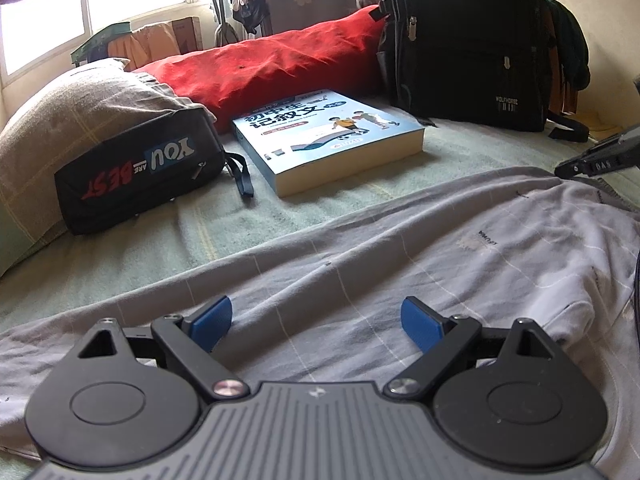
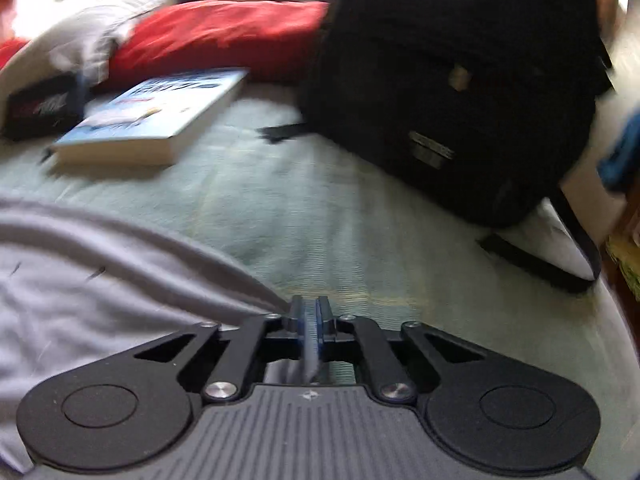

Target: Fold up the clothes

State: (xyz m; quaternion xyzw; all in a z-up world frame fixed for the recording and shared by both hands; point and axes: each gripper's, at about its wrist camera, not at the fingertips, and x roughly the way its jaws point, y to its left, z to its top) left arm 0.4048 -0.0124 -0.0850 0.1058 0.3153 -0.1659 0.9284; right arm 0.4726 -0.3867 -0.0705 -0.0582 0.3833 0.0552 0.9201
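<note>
The pale grey cotton shirt with thin white lines [image 1: 400, 248] lies spread and rumpled across the near part of the green woven bed mat [image 1: 280, 216]. The left tool [image 1: 316, 322] hovers just over the middle of the cloth with its blue pads spread wide and nothing between them. The right tool [image 2: 310, 312], at the shirt's right edge, has its pads pressed together; a bit of grey hem seems to run in between them, though blur makes that grip uncertain.

The main risk, as I judge it, is that so thin a pinch slips once the edge is pulled across, leaving a skewed fold. With the left tool not pressing down, the whole shirt could also drag instead of creasing. A wide sweep to the far side might catch the thick blue-covered paperback book [image 1: 328, 140] or the straps of the black fabric backpack [image 1: 468, 40] standing near the shirt.
</note>
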